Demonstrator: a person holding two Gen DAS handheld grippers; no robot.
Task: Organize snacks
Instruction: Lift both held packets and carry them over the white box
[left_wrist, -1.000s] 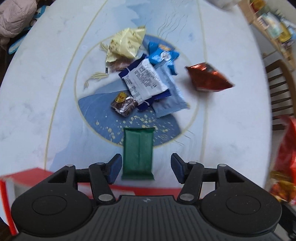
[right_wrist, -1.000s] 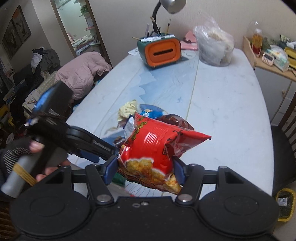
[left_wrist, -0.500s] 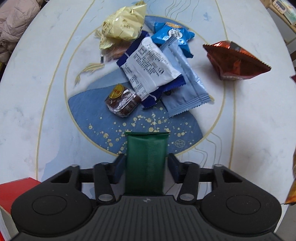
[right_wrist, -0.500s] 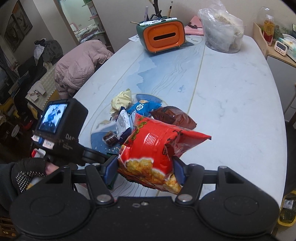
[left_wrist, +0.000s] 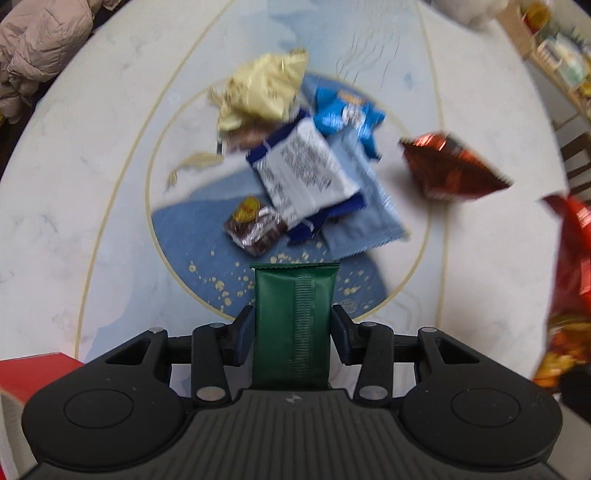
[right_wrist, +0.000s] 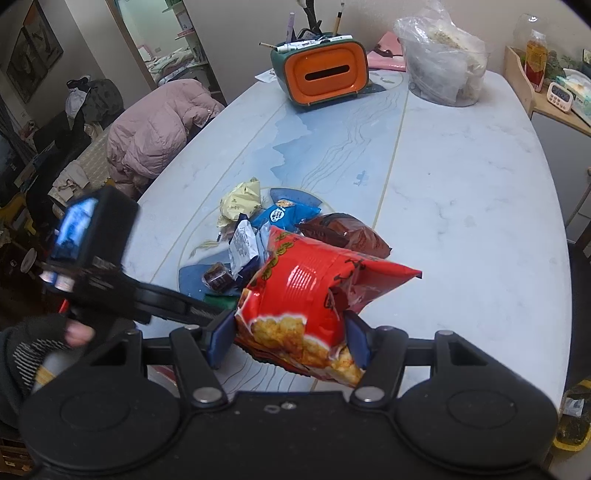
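Observation:
My left gripper (left_wrist: 292, 325) is shut on a dark green snack bar (left_wrist: 295, 291), its pads pressing both long sides. The bar sticks out forward over the blue oval on the table (left_wrist: 110, 221). Beyond it lies a pile of snacks: a yellow pack (left_wrist: 262, 92), a blue pack (left_wrist: 343, 114), a white and navy pack (left_wrist: 306, 173), a pale blue pack (left_wrist: 369, 214) and a small brown sweet (left_wrist: 255, 230). A dark red-brown bag (left_wrist: 450, 173) lies to their right. My right gripper (right_wrist: 289, 339) is shut on a red chip bag (right_wrist: 314, 288), held above the table's near edge.
A red box (left_wrist: 33, 369) stands at the near left corner. At the table's far end are an orange and green tissue box (right_wrist: 325, 74) and a clear plastic bag (right_wrist: 443, 59). A pink jacket (right_wrist: 155, 129) hangs off the left side. A chair (left_wrist: 576, 155) stands at the right.
The left jaws, open around the green bar a second ago, have closed on it. The left view now shakes and blurs. The right gripper has shifted slightly with the red bag.

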